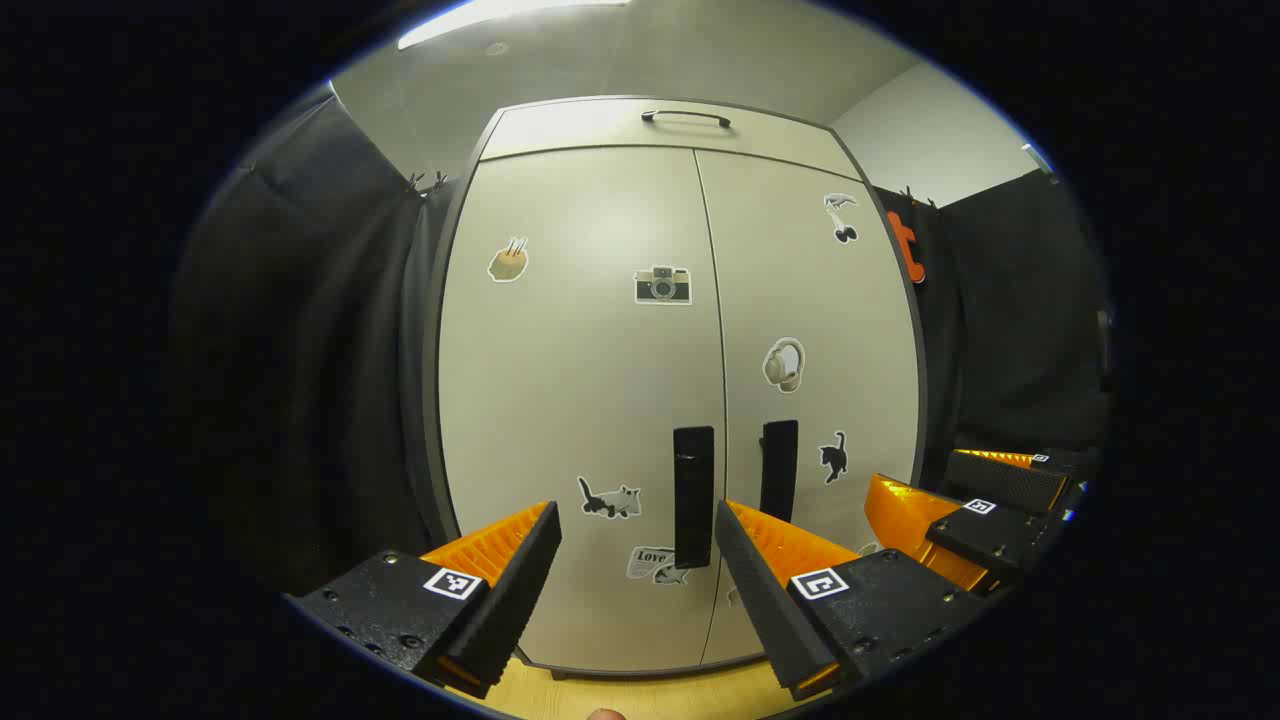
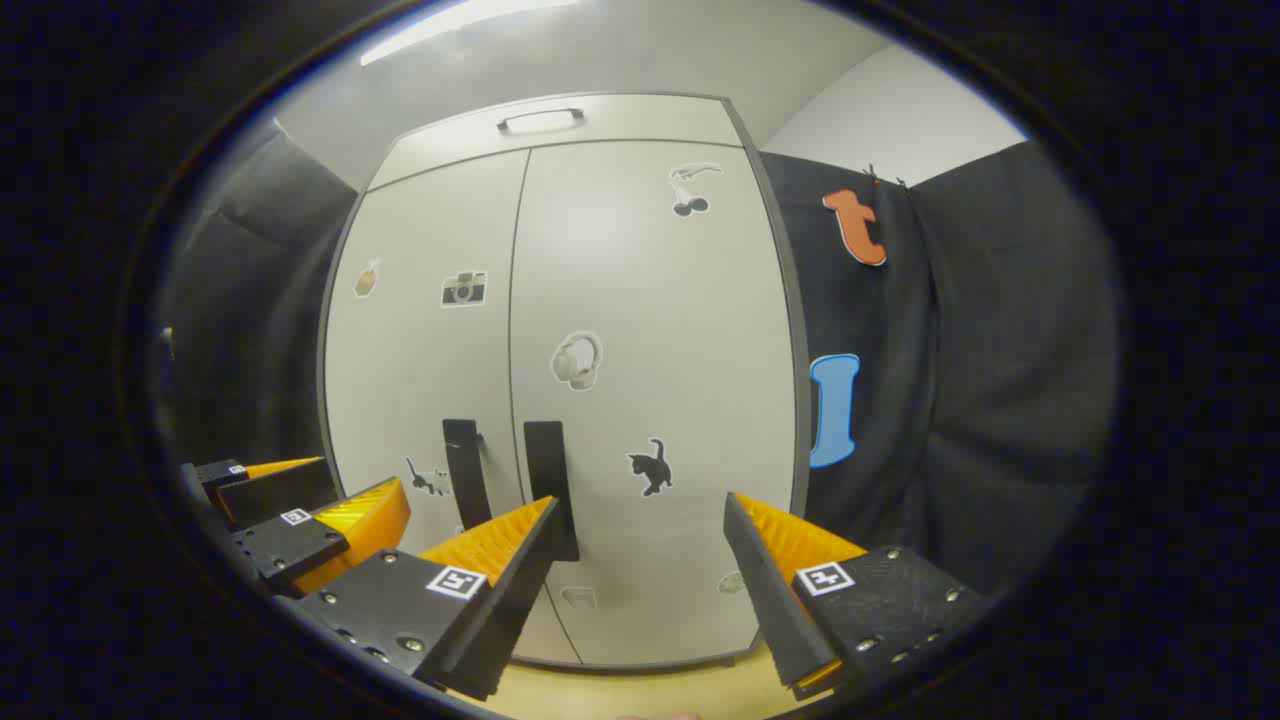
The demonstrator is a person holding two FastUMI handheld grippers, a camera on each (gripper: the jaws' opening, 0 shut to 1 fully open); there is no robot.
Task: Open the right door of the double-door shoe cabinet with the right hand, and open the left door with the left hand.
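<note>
The pale double-door shoe cabinet (image 1: 600, 380) stands straight ahead with both doors shut. Its left door carries a dark vertical handle (image 1: 693, 497), and the right door (image 2: 660, 330) has a matching handle (image 2: 550, 490) beside the centre seam. My left gripper (image 1: 636, 515) is open, a short way in front of the left handle and touching nothing. My right gripper (image 2: 642, 505) is open too, in front of the right door, with that door's handle just over its left finger (image 2: 505, 560). In each view the other gripper appears to the side: the right gripper (image 1: 960, 510), the left gripper (image 2: 300, 510).
A flap with a dark handle (image 1: 686, 117) sits above the doors. Black cloth walls (image 1: 320, 380) flank the cabinet on both sides. Several stickers dot the doors. A strip of wooden floor (image 1: 640, 695) runs under the cabinet.
</note>
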